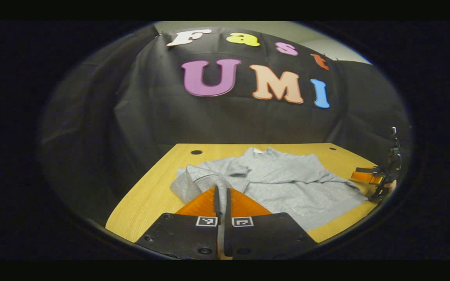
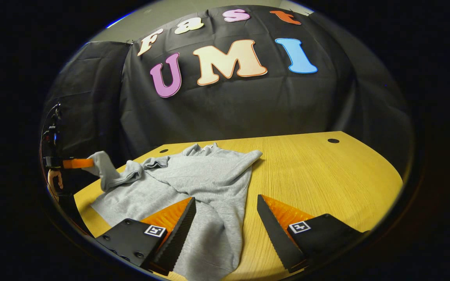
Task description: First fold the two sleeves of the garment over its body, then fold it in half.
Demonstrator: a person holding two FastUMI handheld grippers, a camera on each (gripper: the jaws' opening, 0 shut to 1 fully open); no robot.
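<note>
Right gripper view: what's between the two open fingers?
The grey sweatshirt's right sleeve runs down between the right gripper's open fingers, lying on the wooden table, ungrasped.

A light heather-grey garment (image 2: pixel 193 179) is showing a soft, speckled knit with no print. The worktop (image 2: pixel 326 175) under it is showing warm yellow wood with fine straight grain and small round black holes. The right claw (image 2: pixel 225 203) is showing black toothed fingers, bright orange ribbed panels behind them, and black bases carrying small black-and-white square markers. The left claw (image 1: pixel 222 195) is wearing the same black, orange and marker pattern. The booth wall (image 2: pixel 248 105) is hanging as plain black cloth.
</note>
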